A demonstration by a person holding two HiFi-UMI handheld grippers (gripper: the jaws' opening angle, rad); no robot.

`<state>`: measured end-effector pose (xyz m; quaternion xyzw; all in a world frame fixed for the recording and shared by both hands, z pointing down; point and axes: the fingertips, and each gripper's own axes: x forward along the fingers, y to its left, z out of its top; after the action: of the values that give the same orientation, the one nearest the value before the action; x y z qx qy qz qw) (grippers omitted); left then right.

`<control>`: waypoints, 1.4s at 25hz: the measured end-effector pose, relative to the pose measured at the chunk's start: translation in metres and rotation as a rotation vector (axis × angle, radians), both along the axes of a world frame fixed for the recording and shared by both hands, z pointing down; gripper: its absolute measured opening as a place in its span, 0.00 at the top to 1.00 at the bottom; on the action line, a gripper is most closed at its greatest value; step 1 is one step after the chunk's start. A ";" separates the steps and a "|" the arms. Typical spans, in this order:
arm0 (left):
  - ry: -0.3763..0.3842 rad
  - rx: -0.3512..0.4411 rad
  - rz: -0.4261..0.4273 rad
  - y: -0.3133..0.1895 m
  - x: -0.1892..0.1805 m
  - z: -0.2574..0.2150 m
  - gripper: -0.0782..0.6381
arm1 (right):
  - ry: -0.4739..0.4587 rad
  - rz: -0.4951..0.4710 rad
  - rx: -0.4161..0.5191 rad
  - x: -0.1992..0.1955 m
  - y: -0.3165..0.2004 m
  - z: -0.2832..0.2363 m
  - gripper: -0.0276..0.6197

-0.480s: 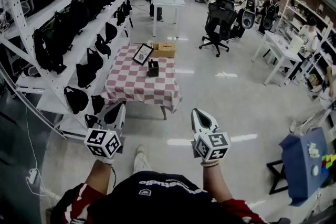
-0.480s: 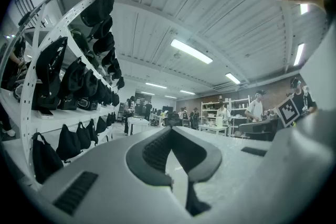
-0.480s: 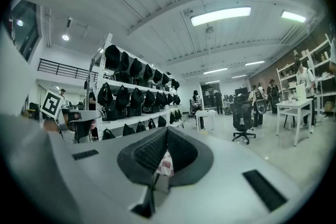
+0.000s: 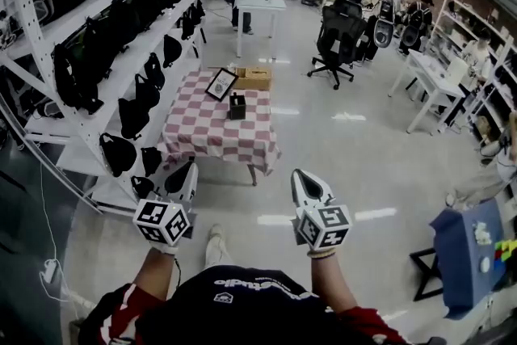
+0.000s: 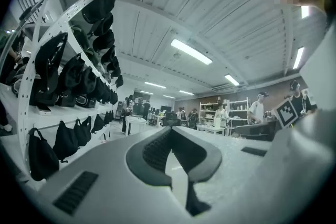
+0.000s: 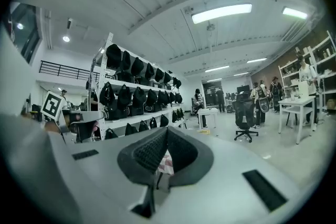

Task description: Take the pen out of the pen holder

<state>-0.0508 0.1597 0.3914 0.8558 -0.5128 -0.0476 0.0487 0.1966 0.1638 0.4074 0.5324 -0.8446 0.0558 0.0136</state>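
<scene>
A small black pen holder point(image 4: 236, 106) stands near the far side of a low table with a red-and-white checked cloth point(image 4: 206, 137), a few steps ahead of me. Any pen in it is too small to make out. My left gripper point(image 4: 187, 171) and right gripper point(image 4: 300, 176) are held in front of my body, well short of the table, both shut and empty. In the left gripper view the left gripper's point(image 5: 170, 131) tips meet against the room beyond. In the right gripper view a bit of the checked cloth point(image 6: 165, 162) shows behind the shut right gripper point(image 6: 167, 131).
A black picture frame point(image 4: 220, 83) and a cardboard box point(image 4: 254, 77) sit at the table's far end. A white rack of black bags point(image 4: 121, 52) runs along the left. An office chair point(image 4: 335, 40), a white table point(image 4: 260, 4) and people stand farther back. A blue stand point(image 4: 468, 254) is at right.
Both grippers have shifted very slightly, the right one a little up; the view has barely moved. Both stay shut.
</scene>
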 end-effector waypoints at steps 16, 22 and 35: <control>0.004 0.005 0.014 -0.003 0.008 0.000 0.88 | 0.026 -0.008 0.003 -0.002 -0.006 0.004 0.95; 0.002 0.010 0.021 -0.008 0.010 -0.003 0.88 | 0.022 -0.014 0.004 -0.004 -0.012 0.003 0.95; 0.001 0.005 0.036 -0.028 0.008 0.000 0.88 | 0.007 -0.053 -0.004 -0.019 -0.031 0.004 0.95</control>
<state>-0.0427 0.1319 0.3911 0.8649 -0.4974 -0.0484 0.0477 0.1774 0.1323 0.4116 0.5100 -0.8582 0.0555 0.0190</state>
